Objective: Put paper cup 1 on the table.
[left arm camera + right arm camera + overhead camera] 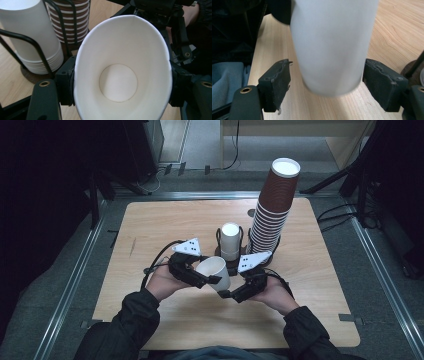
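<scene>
A white paper cup (216, 269) hangs tilted above the table's near middle, mouth toward the left hand. My left gripper (208, 279) is shut on it; in the left gripper view both pads squeeze the cup (120, 45) so that its rim is oval. My right gripper (226, 293) sits at the cup's base from the right. In the right gripper view the cup's lower body (332, 45) stands between the pads (275, 83). A slim gap shows at the left pad, and the right pad stands at the wall's edge without pressing in.
Just behind the hands a black wire holder holds a short stack of white cups (230, 240) and a tall leaning stack of brown cups (272, 205). The wooden table (160, 225) ends in rounded edges; dark floor and cables surround it.
</scene>
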{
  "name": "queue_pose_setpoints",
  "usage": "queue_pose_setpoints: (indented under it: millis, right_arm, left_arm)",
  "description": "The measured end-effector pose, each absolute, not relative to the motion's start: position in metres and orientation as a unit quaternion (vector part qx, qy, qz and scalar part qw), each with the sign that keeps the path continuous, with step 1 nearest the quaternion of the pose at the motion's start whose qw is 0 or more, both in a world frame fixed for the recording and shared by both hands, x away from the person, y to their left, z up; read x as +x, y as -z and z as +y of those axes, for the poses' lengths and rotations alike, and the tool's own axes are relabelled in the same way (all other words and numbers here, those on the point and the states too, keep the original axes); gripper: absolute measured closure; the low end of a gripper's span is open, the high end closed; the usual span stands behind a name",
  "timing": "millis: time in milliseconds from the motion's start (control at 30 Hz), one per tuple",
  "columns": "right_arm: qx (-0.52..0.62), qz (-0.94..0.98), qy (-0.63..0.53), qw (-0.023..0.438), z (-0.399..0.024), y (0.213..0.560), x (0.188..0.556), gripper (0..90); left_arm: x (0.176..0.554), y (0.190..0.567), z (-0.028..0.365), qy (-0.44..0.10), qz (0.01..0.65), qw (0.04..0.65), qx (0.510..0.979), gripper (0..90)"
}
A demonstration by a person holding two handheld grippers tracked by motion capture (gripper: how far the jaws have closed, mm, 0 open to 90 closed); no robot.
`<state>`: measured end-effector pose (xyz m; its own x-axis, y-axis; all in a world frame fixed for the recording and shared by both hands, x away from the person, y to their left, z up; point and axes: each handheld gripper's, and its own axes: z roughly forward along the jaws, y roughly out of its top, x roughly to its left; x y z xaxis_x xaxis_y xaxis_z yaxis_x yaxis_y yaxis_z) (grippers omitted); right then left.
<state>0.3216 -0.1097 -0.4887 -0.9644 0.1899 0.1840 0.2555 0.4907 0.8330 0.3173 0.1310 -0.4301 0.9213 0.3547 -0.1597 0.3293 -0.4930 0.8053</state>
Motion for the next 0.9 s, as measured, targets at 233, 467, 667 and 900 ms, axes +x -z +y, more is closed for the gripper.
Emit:
queue_pose_setpoints:
  millis: [233,467,667,900]
  right_arm:
    - [-0.144,-0.868,0.475,0.025,-0.113,0.489,0.325,23.3]
    - [-0.146,-0.863,0.483,0.018,-0.115,0.486,0.326,23.3]
    - [-0.165,-0.862,0.479,0.013,-0.115,0.485,0.326,24.1]
    - [-0.179,-0.862,0.473,0.003,-0.118,0.485,0.326,24.1]
  left_arm:
    - [0.321,0.428,0.142,-0.027,0.211,0.455,0.865,27.9]
    - [0.322,0.428,0.152,-0.036,0.221,0.446,0.867,27.7]
    - [0.324,0.431,0.159,-0.041,0.226,0.426,0.875,27.3]
    - [0.329,0.432,0.171,-0.048,0.244,0.420,0.873,27.4]
